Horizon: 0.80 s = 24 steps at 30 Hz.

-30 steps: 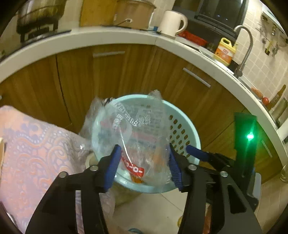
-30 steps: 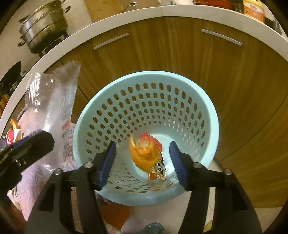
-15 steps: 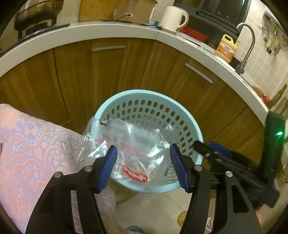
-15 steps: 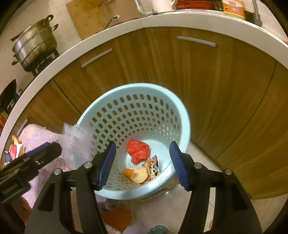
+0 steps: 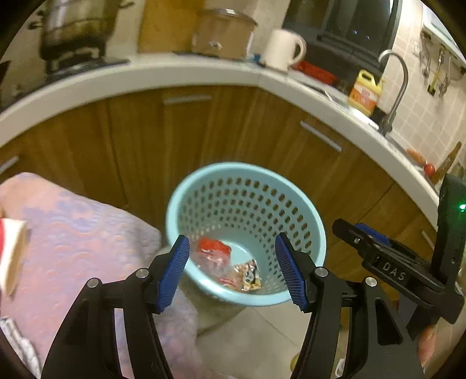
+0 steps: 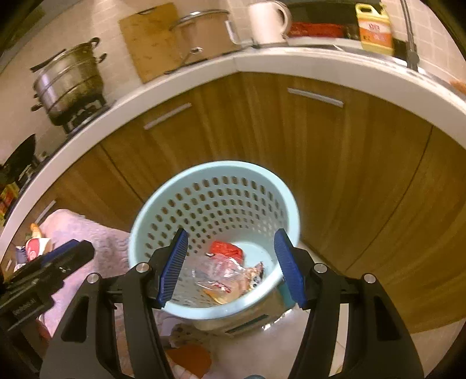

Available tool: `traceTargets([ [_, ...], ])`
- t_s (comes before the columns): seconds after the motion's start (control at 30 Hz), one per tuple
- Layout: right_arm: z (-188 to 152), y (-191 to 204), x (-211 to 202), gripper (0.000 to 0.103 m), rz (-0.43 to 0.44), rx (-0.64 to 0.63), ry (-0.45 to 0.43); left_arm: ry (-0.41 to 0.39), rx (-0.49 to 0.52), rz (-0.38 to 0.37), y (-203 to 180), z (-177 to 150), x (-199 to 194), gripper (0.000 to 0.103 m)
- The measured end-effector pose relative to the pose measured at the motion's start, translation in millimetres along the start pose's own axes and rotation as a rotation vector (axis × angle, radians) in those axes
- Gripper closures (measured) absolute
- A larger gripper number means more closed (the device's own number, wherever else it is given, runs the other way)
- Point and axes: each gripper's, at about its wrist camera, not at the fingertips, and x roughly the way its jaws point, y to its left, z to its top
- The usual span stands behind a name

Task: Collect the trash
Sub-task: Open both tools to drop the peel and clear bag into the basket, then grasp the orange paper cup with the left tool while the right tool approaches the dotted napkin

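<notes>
Both grippers empty, jaws wide: left gripper [image 5: 233, 269], right gripper [image 6: 230, 266], both above the basket [image 5: 316, 230]. Clear bag [image 6: 217, 269] and wrappers [image 5: 247, 275] sit on basket bottom. Next: swing left of basket to the pink cloth [image 5: 78, 230], grab remaining litter, release only once over the rim.

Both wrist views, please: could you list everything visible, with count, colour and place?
Basket: one, light blue, perforated, on the floor before the cabinets.
Wrappers: several, red, clear and printed, at the basket's bottom.
Cabinets: brown wood with silver handles, under the white counter.
Cloth: one, pink patterned, left of the basket.
Steel pot: one, on the stove, far left.
Cutting board: one, wooden, against the wall.
Tan pot: one, lidded, on the counter.
Kettle: one, white, on the counter.
Yellow bottle: one, beside the tap.
Tap: one, silver, right.
Left gripper: black with blue pads, open, empty.
Right gripper: same, open, empty.
</notes>
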Motion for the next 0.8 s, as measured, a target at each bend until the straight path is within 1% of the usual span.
traceTargets([
  [0.03, 0, 6, -5, 0.045, 0.012, -0.008, -0.009, -0.018, -0.004, 0.008, 2, -1, -10, 0.043],
  [0.17, -2, 34, -20, 0.045, 0.072, -0.048, -0.032, -0.113, -0.007, 0.086, 10, -7, -67, 0.042],
  [0.23, -6, 55, -28, 0.045, 0.111, -0.085, -0.045, -0.162, -0.023, 0.151, 20, -14, -100, 0.033],
  [0.27, -10, 69, -31, 0.045, 0.137, -0.107, -0.048, -0.182, -0.03, 0.175, 24, -17, -112, 0.031],
  [0.33, -18, 93, -38, 0.045, 0.19, -0.151, -0.056, -0.223, -0.05, 0.248, 38, -27, -145, 0.025],
  [0.47, -44, 149, -48, 0.045, 0.29, -0.266, -0.067, -0.278, -0.119, 0.374, 76, -51, -193, 0.022],
  [0.57, -69, 197, -47, 0.045, 0.406, -0.362, -0.05, -0.27, -0.16, 0.457, 105, -67, -212, 0.021],
  [0.63, -82, 219, -43, 0.045, 0.433, -0.405, -0.032, -0.264, -0.197, 0.493, 126, -81, -221, 0.021],
  [0.67, -90, 236, -37, 0.045, 0.439, -0.437, -0.014, -0.254, -0.206, 0.496, 134, -86, -223, 0.021],
  [0.73, -100, 252, -29, 0.046, 0.454, -0.468, 0.015, -0.212, -0.222, 0.515, 151, -99, -221, 0.021],
  [0.8, -110, 269, -20, 0.049, 0.468, -0.492, 0.053, -0.181, -0.215, 0.536, 160, -106, -216, 0.021],
])
